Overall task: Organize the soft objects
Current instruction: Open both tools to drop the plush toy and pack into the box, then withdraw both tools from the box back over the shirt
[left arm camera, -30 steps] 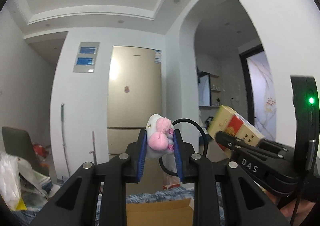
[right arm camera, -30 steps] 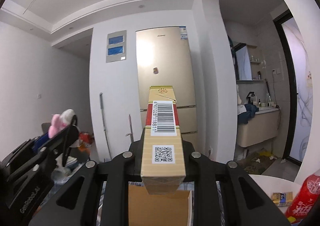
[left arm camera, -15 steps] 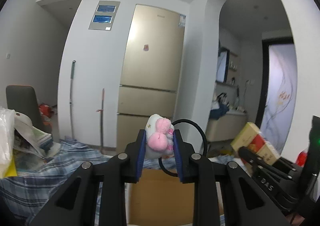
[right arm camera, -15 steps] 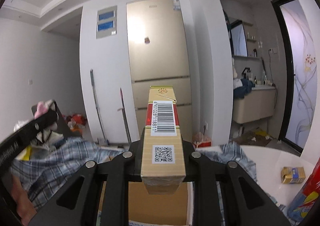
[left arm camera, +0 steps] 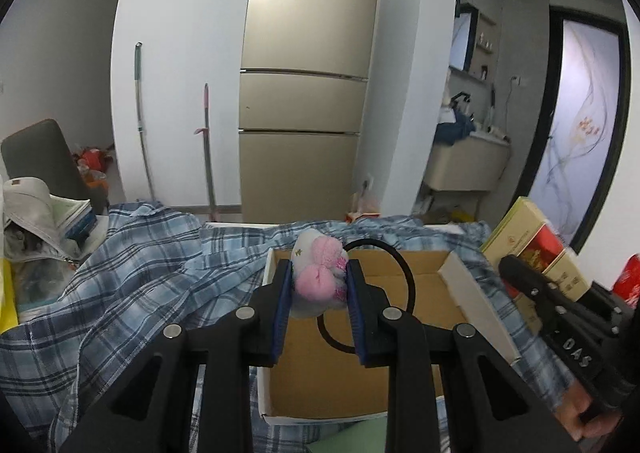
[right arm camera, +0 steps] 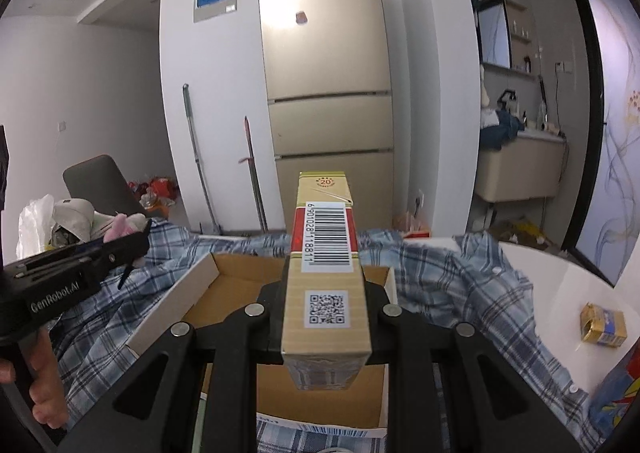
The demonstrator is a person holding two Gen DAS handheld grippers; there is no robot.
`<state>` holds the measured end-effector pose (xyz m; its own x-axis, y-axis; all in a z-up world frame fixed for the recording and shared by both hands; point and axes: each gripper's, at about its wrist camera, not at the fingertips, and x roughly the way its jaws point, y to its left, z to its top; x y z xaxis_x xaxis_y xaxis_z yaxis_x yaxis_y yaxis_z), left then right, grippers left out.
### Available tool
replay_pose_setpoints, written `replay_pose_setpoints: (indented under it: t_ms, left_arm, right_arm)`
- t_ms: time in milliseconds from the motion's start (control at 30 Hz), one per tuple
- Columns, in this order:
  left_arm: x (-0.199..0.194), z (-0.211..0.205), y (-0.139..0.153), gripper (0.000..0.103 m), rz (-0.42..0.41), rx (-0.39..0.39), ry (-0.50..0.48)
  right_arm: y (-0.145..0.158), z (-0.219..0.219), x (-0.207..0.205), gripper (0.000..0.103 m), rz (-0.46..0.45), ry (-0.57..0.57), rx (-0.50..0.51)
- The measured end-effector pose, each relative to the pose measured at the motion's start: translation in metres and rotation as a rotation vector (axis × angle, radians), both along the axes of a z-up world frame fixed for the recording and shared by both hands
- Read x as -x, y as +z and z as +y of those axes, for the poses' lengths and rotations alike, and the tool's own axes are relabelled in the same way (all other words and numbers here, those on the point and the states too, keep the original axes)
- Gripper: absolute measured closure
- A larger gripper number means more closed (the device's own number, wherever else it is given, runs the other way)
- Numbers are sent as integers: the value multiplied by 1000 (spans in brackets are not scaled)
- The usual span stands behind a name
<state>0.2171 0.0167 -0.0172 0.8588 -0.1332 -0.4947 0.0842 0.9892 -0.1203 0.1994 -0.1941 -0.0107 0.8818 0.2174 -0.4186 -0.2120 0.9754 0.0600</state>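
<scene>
Claws, lowered since a second ago: left claw (left arm camera: 319, 287) pinching pink plush toy (left arm camera: 320, 279), right claw (right arm camera: 325, 299) pinching carton (right arm camera: 326, 273), cardboard box (left arm camera: 452, 281) at twelve o'clock, release seemingly near.

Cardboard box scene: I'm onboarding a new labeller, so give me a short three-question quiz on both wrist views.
1. True or false: the left gripper is shut on a pink and white plush toy.
2. What does the right gripper hold? A) a soda can B) a long barcoded carton C) a cap
3. What cloth lies around the open cardboard box?

Key: 1 true; 2 B; 3 a blue plaid shirt.
</scene>
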Motion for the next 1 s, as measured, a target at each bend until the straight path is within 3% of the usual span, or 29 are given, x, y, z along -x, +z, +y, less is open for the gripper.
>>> replay_pose_setpoints:
  t_ms: [100,167,200,233,300,367,400,433,667,1000]
  left_arm:
    - [-5,-5,-8,76,25,-9,-21]
    - [-5,-8,-12,71,17,-41,1]
    - [-5,-7,-14,61,13,-51,11]
    - [-5,-7,-14,40,15,-48,9]
    - [-2,-6,-14,10,0,-24,5]
    - [2,-5,-10,9,-28,-19,10]
    - [2,-5,-9,9,-26,-24,15]
    - [2,-4,-8,9,-28,-22,16]
    - [4,5,-3,9,-35,24,33]
    - [9,-4,3,9,-60,-15,28]
  right_arm:
    - [-4,1,-6,82,36,9,-9]
    - [-6,0,-8,82,49,15,-20]
    - [-7,-1,-8,82,50,17,-26]
    - [-7,-2,-9,81,53,19,-31]
    - [-8,-2,-12,79,65,33,-35]
    - [-10,1,-13,64,73,37,-26]
    - [-10,1,-12,45,67,40,-25]
    - [-8,2,-10,41,54,44,-25]
    - [-6,3,-9,41,37,31,-12]
    - [-5,2,-8,41,25,26,-6]
